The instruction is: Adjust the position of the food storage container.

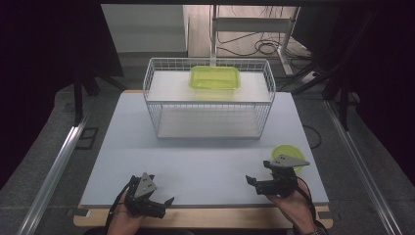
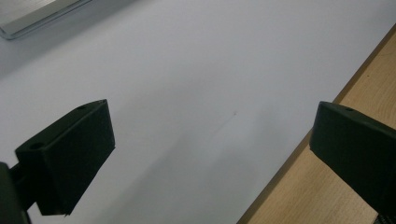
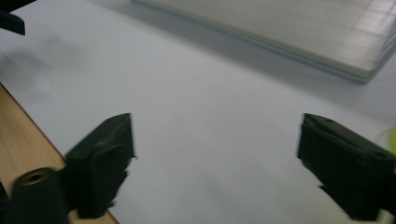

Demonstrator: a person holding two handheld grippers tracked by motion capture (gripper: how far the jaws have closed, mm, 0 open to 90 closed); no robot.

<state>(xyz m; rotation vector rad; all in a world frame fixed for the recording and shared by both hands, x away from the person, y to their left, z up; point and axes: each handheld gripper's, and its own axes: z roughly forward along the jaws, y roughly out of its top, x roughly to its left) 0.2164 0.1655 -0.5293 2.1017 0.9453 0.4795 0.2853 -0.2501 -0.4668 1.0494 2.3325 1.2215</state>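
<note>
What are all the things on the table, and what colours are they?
Wire basket: one, white, at the far middle of the table, with a shelf inside.
Rectangular container: one, yellow-green, on the shelf in the basket.
Round bowl: one, yellow-green, near the right edge, just behind the right gripper.
Table top: one, pale grey board with a wooden edge along the near side.
Left gripper: one, black, near edge, jaws open, nothing between them.
Right gripper: one, black, near right, jaws apart, nothing between them.
</note>
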